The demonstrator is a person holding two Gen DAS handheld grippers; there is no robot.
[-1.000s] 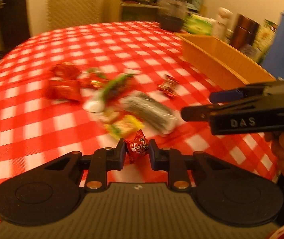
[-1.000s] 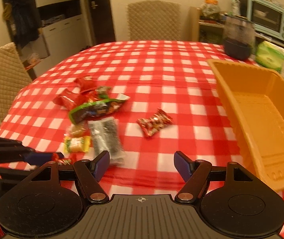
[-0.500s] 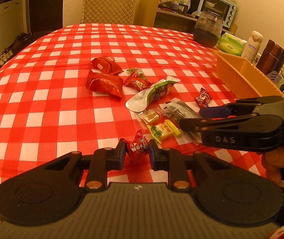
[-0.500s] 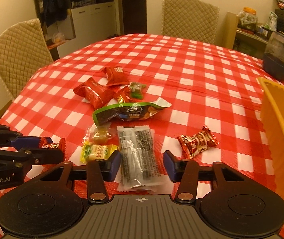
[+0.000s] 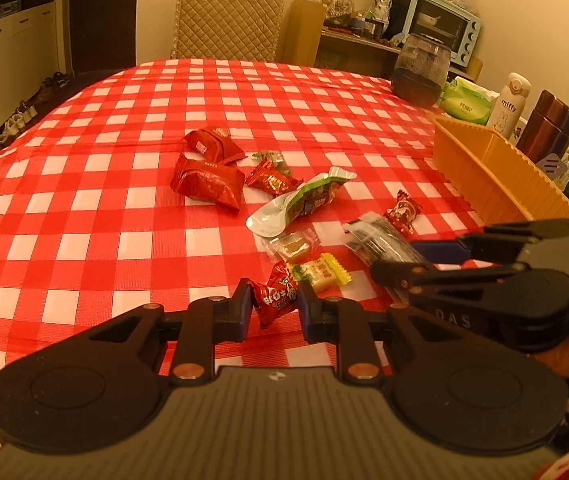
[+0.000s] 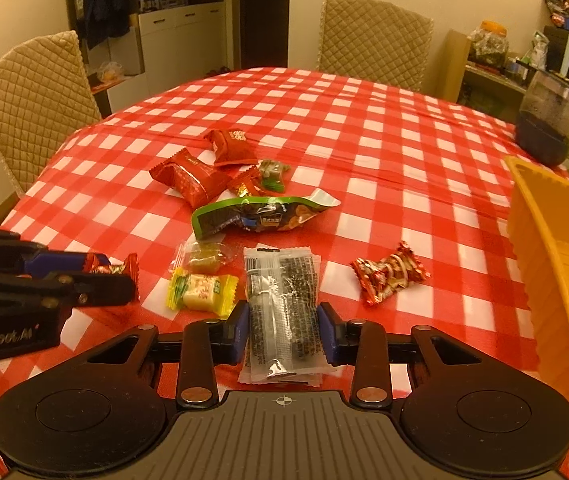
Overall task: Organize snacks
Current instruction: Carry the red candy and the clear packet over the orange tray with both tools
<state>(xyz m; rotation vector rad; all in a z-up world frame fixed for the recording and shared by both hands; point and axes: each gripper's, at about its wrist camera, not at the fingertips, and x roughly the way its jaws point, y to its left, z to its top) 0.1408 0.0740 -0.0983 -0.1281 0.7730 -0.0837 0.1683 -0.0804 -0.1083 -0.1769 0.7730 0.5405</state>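
While the left tongs point(image 5: 273, 307) pinch a small red candy point(image 5: 276, 298) just above the red-and-white checked worktop point(image 5: 84, 184), the right tongs point(image 6: 283, 330) straddle the near end of a clear packet of dark seaweed strips point(image 6: 282, 300), their blue pads point(image 6: 241, 330) close against its sides; whether they truly press it cannot be told. The packet lies flat on the cloth.

Scattered beyond it are a yellow-wrapped sweet point(image 6: 202, 289), a clear-wrapped amber sweet point(image 6: 204, 259), a green-edged foil snack bag point(image 6: 262, 216), two larger red pouches point(image 6: 190, 178), a small green-wrapped candy point(image 6: 272, 171) and, off to the right, a red-and-white candy point(image 6: 390, 272) lying alone.

An orange plastic basket point(image 6: 552, 264) stands at the worktop's right edge, well apart from the pile. Behind it, in the left wrist view, are a dark glass jar point(image 5: 420, 70), a green tissue pack point(image 5: 466, 100), a white "miffy" bottle point(image 5: 509, 106) and a brown flask point(image 5: 546, 128). Quilted chairs point(image 6: 374, 42) ring the far side, and a pale blue toaster oven point(image 5: 442, 24) sits on a cluttered shelf.
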